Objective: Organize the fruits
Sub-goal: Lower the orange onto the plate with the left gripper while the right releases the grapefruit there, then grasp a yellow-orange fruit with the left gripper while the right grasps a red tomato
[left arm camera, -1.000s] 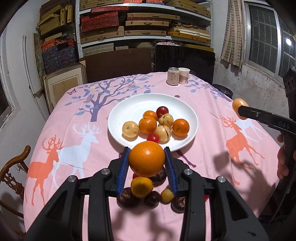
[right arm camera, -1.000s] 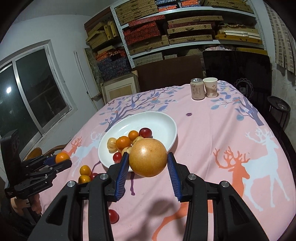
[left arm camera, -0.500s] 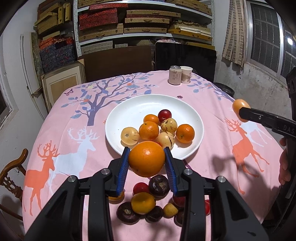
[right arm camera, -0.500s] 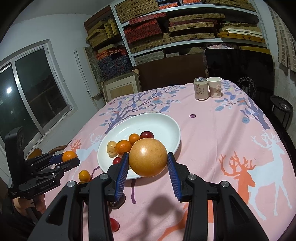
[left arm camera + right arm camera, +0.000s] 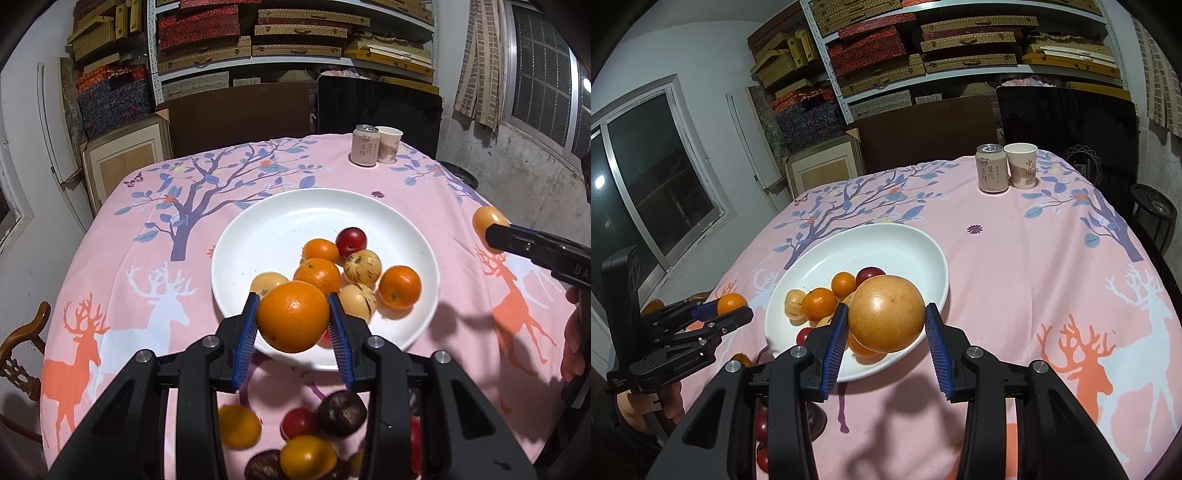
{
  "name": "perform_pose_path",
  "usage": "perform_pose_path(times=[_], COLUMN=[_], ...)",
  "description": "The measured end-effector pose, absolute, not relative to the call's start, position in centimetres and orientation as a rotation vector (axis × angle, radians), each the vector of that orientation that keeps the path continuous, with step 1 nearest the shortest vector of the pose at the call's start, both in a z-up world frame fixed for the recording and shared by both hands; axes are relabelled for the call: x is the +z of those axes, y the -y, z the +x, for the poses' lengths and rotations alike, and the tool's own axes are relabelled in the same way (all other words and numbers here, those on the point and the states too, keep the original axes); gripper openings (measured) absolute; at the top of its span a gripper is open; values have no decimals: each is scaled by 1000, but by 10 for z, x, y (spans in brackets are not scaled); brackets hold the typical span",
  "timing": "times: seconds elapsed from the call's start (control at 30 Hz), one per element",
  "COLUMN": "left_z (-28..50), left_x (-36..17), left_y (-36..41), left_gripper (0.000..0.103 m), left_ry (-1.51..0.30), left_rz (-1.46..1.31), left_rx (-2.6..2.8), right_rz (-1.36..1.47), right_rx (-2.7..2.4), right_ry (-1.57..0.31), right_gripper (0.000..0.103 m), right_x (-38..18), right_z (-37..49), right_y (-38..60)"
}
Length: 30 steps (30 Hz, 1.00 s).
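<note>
My left gripper [image 5: 293,317] is shut on a large orange [image 5: 293,316] and holds it over the near rim of the white plate [image 5: 280,221]. The plate holds several oranges, pale striped fruits and a red plum [image 5: 351,242]. My right gripper [image 5: 886,319] is shut on a big yellow-orange grapefruit [image 5: 886,314] above the plate's [image 5: 905,243] near right rim. Loose dark, red and yellow fruits [image 5: 341,413] lie on the cloth below the left gripper. Each gripper shows in the other's view: the right one [image 5: 491,225], the left one [image 5: 729,306].
A drink can [image 5: 365,144] and a paper cup [image 5: 388,144] stand at the table's far edge. The pink deer tablecloth [image 5: 1052,266] covers the table. A wooden chair [image 5: 18,339] is at the left. Shelves with boxes line the back wall.
Both grippers have moved forward toward the plate with their fruits still held. The loose fruits have slid lower in the left wrist view.
</note>
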State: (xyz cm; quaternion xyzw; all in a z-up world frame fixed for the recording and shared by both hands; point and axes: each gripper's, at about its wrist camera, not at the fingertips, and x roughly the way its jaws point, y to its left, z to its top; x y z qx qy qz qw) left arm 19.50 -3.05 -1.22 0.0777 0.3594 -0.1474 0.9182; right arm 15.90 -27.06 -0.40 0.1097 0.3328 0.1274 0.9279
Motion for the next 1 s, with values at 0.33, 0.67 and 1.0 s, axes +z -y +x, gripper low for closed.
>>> perform_pose_path(times=[0.33,0.67,1.0], left_z=[270,234,112], left_x=[-37,-28,-32], left_y=[41,30,11], left_gripper=[39,65,69], left_ry=[-826,-768,-708], left_rz=[148,128,222], left_rx=[-277,-285,-318], right_rz=[207,261,283], right_rx=[258,295,257], right_ry=[-757,-749,-683], right_gripper=[43,62,69], right_x=[-31,-40,-61], right_z=[215,187,106], right_y=[249,255,272])
